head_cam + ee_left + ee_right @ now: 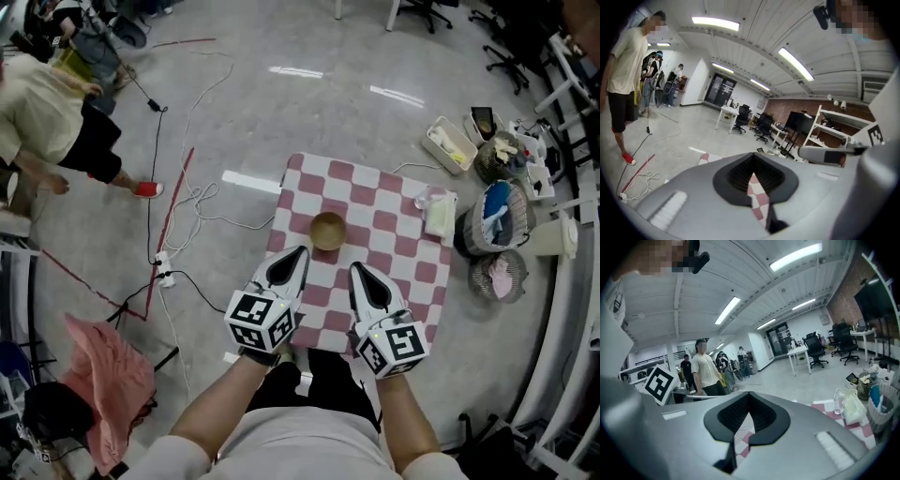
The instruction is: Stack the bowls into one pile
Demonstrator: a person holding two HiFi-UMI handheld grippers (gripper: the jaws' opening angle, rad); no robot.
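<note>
A brown bowl [328, 230] stands on the red-and-white checked table [394, 272], near its middle and toward the far side. From above I cannot tell if it is one bowl or a nested pile. My left gripper [299, 253] hovers over the near part of the table, just short of the bowl and to its left, jaws shut and empty. My right gripper [357, 270] is beside it, near and right of the bowl, also shut on nothing. In the left gripper view [752, 155] and the right gripper view [748, 394] only checked cloth shows under the jaws; the bowl is hidden.
A clear cup [430, 199] and a white packet [439, 217] lie at the table's far right edge. Baskets [495, 217] and a white tray [449, 143] stand on the floor to the right. Cables [192, 202] run along the floor at left, where a person [52, 117] stands.
</note>
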